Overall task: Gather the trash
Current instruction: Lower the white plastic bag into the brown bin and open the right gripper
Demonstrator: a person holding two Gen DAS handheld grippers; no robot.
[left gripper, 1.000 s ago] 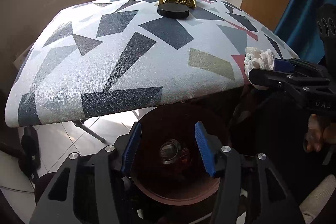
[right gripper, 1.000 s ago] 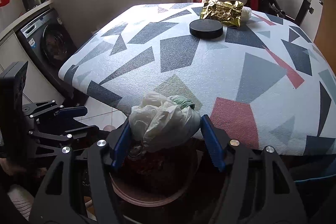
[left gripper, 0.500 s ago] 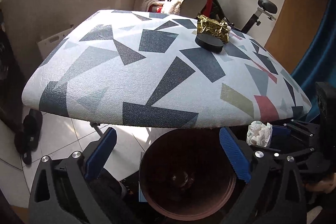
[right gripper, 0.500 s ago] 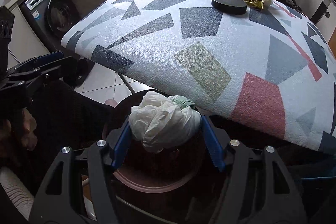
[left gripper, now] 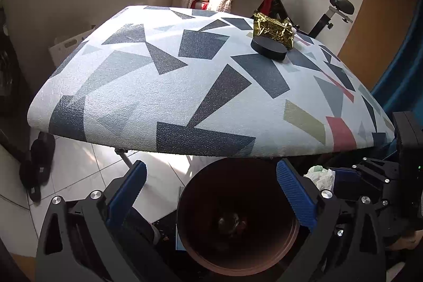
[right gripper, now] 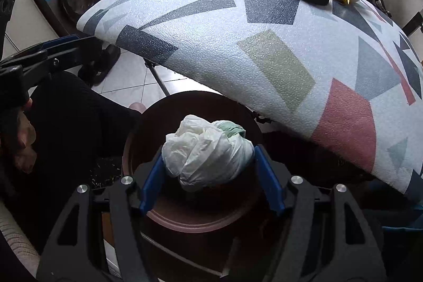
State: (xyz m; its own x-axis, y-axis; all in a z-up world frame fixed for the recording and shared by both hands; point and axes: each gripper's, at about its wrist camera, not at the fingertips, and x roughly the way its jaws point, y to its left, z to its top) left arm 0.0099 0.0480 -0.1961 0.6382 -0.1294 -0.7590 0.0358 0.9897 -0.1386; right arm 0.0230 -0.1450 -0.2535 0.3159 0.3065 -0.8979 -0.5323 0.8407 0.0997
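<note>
White crumpled plastic, a knotted bag of trash, is sitting pinched between the blue pads of the right gripper, bulging out above and ahead of them. Since a second ago the right gripper has carried it off the edge of the patterned table and is now holding it directly over the mouth of the brown bin, which is standing on the floor under the table's near edge. Over that same second the left gripper has gone from nearly closed to widely spread; it is gripping nothing, and its blue pads are framing the bin's opening from above.

Up close, the bag is showing a wrinkled, translucent white skin with a pale green patch at its upper right, and it is filling the whole gap between the right gripper's pads. In the left view it is peeking out as a small white and green lump at the right, just below the table's rim.

Far back on the table, a gold foil wrapper is lying against a black round disc, both well apart from the grippers.
</note>
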